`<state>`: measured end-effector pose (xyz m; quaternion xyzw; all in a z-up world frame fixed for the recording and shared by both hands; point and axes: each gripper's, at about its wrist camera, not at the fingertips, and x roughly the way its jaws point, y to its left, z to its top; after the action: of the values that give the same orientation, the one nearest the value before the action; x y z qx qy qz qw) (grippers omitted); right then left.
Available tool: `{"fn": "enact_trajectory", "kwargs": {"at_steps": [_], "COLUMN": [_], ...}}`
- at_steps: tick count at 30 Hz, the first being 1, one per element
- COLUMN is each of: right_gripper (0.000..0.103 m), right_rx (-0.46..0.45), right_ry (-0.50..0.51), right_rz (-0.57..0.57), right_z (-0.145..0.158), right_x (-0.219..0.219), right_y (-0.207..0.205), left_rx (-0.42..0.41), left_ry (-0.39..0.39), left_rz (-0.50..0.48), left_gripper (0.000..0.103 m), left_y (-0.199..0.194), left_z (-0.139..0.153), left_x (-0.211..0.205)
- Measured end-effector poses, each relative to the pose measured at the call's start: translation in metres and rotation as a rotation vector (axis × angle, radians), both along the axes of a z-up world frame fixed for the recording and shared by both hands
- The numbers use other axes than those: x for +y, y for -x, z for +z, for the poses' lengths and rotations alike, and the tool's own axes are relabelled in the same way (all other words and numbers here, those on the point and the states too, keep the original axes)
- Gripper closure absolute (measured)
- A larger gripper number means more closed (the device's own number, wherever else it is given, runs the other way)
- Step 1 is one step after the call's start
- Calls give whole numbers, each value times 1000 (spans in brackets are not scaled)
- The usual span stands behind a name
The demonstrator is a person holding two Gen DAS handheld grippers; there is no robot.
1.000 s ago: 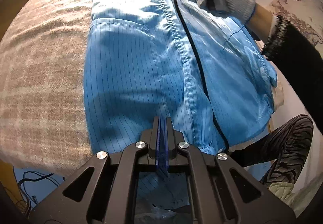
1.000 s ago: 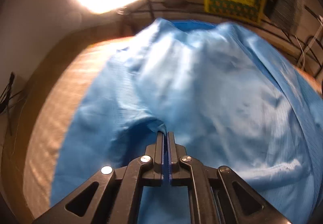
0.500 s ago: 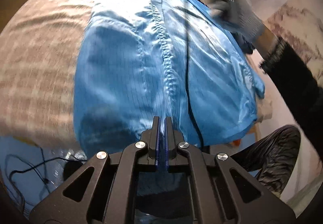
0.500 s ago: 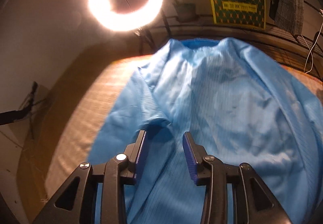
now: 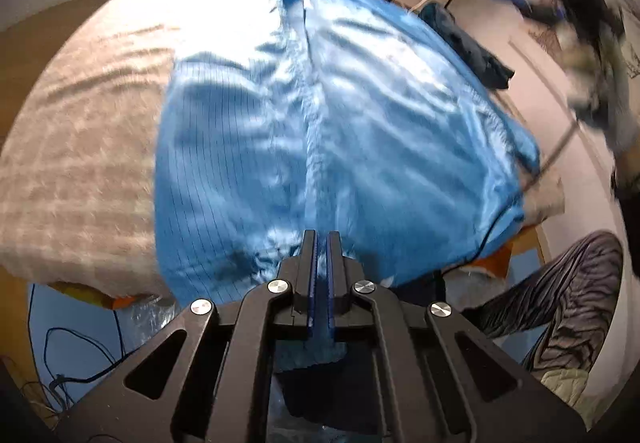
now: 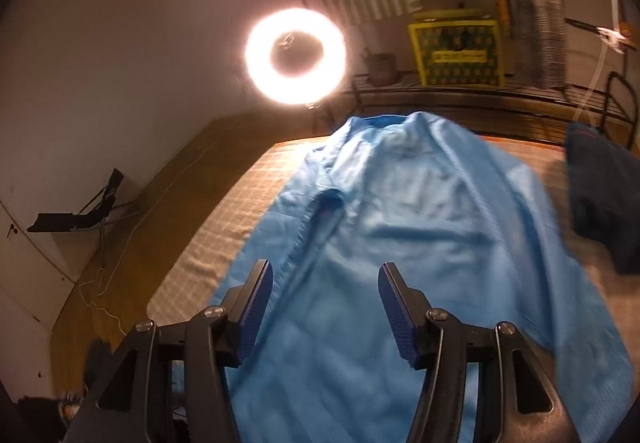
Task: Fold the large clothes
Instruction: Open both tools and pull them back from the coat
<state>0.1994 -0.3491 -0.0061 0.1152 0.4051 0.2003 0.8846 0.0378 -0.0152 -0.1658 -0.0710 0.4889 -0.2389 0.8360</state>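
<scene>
Blue garment [image 5: 320, 131] spread flat on the checked blanket [image 5: 80, 131], filling centre of the left wrist view, collar end toward the top of frame, hem hanging over the near table edge at the bottom; left gripper [image 5: 322, 243] at lower centre, jaws pressed together on the hem fabric, a flap of blue cloth showing below the pads; right gripper [image 6: 326, 283] at lower centre of the right wrist view, jaws opening, roughly half spread, nothing between the pads, garment [image 6: 400, 263] lying below and beyond them; blur at upper right of the left wrist view, cannot tell what it is. Step, as I read it: a fold has just been released on the right side, left side pinned at the hem. Next move likely calls for the right gripper to find a fresh edge or corner, close on it; left to keep its pinch so the cloth doesn't slide off the table.
</scene>
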Motion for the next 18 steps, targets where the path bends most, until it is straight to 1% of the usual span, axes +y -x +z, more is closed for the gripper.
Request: {"fn": "enact_trajectory", "kwargs": {"at_steps": [2, 3, 4, 5, 7, 11, 14, 16, 18], "right_gripper": [40, 40, 39, 39, 40, 39, 39, 36, 33], "right_rx": [1, 5, 10, 15, 31, 60, 74, 94, 115], "right_ry": [3, 5, 5, 0, -12, -6, 41, 70, 70], "right_rz": [-37, -60, -86, -109, -167, -270, -320, -353, -381], "right_z": [-1, -4, -7, -10, -19, -33, -43, -51, -58], "right_x": [-23, -34, -46, -57, -84, -130, -161, -182, -199], "right_y": [19, 26, 35, 42, 54, 74, 92, 102, 111], "left_rx": [-32, -44, -52, -62, -82, -96, -87, -81, -82], "left_ry": [5, 11, 17, 25, 30, 22, 30, 36, 31], "left_rz": [10, 11, 7, 1, -23, -99, -160, -195, -228], "left_gripper": [103, 101, 93, 79, 63, 63, 63, 63, 63], "left_y": [2, 3, 3, 4, 5, 6, 4, 4, 2], "left_z": [12, 15, 19, 22, 29, 38, 38, 37, 37], "left_x": [-4, -7, -9, -14, -30, -67, -97, -114, -130]}}
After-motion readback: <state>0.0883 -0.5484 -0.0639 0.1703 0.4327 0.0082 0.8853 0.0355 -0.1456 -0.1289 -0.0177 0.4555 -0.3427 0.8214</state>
